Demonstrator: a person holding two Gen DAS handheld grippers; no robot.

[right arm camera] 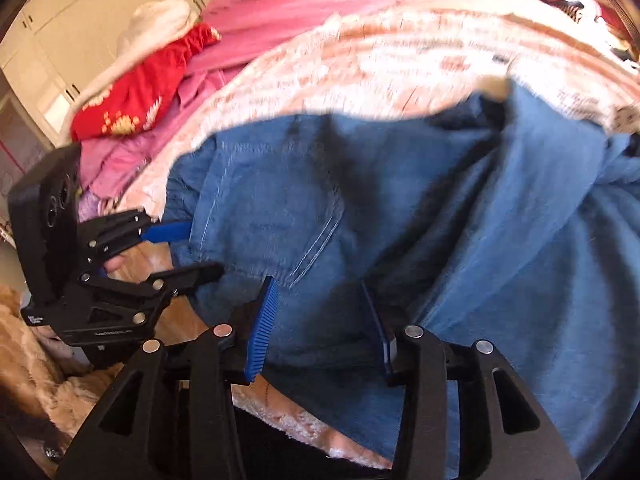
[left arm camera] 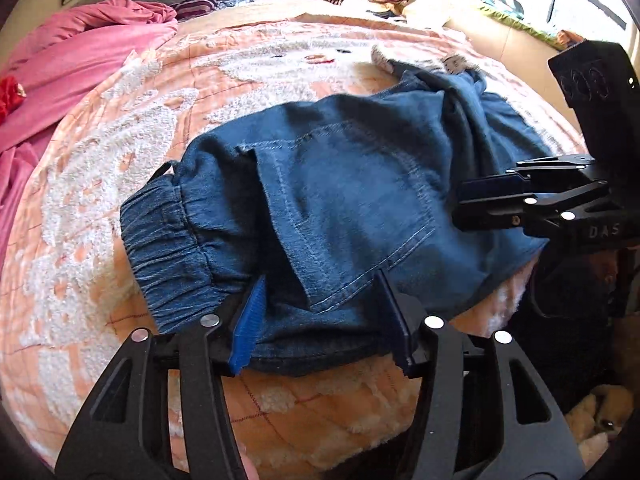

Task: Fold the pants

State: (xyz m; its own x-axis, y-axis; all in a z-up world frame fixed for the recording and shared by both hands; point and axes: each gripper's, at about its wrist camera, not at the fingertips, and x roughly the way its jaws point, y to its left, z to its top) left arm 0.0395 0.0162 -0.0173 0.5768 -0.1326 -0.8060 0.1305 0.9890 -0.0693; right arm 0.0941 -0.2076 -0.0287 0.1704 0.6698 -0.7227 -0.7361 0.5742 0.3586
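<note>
The pants (left arm camera: 352, 200) lie on the bed (left arm camera: 120, 160), centre of frame, long axis running from elastic waistband (left arm camera: 160, 240) at lower left to upper right. Left gripper (left arm camera: 324, 316) at bottom edge has jaws wide apart w/ denim hem between, nothing clamped. Right gripper (right arm camera: 320, 320) also parted over the near edge, approx. equally near.
</note>
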